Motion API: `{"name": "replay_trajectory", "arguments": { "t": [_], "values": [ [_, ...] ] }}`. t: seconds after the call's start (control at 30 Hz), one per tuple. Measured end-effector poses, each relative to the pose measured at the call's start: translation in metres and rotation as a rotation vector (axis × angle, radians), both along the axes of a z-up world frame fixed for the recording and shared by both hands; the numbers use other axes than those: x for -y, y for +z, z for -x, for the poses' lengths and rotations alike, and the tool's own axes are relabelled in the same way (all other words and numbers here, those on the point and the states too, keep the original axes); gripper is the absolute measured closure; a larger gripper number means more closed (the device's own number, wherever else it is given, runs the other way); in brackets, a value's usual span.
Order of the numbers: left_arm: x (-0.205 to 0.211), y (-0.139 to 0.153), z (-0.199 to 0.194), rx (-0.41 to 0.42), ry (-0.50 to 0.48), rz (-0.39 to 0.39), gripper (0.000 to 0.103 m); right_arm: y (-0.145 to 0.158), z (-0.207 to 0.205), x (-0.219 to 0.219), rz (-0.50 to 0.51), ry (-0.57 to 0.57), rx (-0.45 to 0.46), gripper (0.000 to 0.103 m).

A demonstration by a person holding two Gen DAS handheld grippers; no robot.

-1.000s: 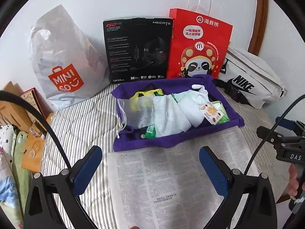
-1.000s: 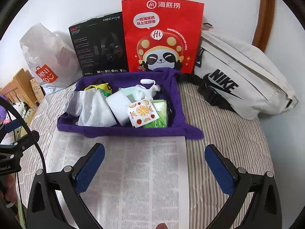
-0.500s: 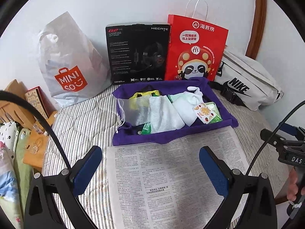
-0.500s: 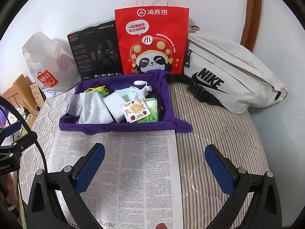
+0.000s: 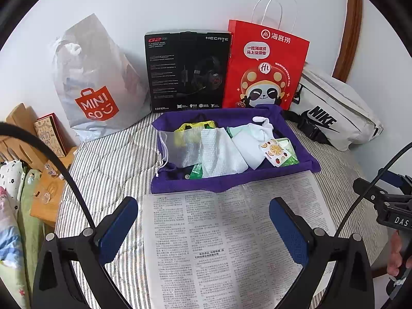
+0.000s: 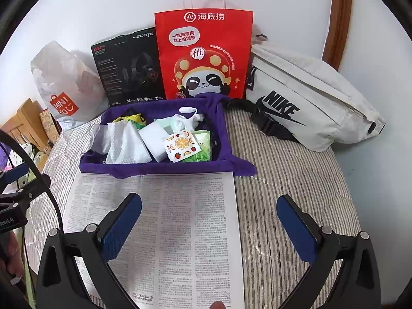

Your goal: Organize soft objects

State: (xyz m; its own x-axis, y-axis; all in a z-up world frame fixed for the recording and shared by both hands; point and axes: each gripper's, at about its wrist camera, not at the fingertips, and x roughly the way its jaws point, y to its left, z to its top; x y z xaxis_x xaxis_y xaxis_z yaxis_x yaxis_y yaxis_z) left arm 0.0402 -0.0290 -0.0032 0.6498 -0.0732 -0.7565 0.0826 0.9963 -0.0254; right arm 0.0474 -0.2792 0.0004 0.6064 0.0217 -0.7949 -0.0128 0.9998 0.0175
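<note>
A purple cloth tray (image 5: 185,180) (image 6: 154,168) lies on the striped bed, filled with soft items: a white cloth (image 5: 221,152) (image 6: 126,143), a clear mesh pouch (image 5: 177,146), a yellow-green item (image 5: 193,126), a white sock (image 5: 260,128), a fruit-print packet (image 5: 275,152) (image 6: 181,145) and green packets (image 6: 200,149). A newspaper sheet (image 5: 231,239) (image 6: 167,231) lies in front of the tray. My left gripper (image 5: 203,221) hovers open over the newspaper, holding nothing. My right gripper (image 6: 209,220) is open too, over the sheet's right part.
Against the wall stand a Miniso plastic bag (image 5: 95,82), a black headset box (image 5: 185,69) and a red paper bag (image 5: 265,69) (image 6: 203,54). A white Nike waist bag (image 5: 334,113) (image 6: 309,103) lies at the right. Wooden furniture and printed fabric (image 5: 15,180) flank the left.
Both grippers have pulled back and risen from the tray, so the tray looks smaller and more newspaper shows. Both stay open and empty.
</note>
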Motion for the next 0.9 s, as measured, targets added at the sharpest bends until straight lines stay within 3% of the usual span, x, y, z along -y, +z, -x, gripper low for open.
{"name": "replay_trajectory", "arguments": {
  "t": [0.9],
  "values": [
    [-0.0006,-0.0043,-0.0021,-0.022,0.007,-0.002,0.0,-0.0022,0.0003,0.0022,-0.003,-0.004,-0.008,0.0]
  ]
}}
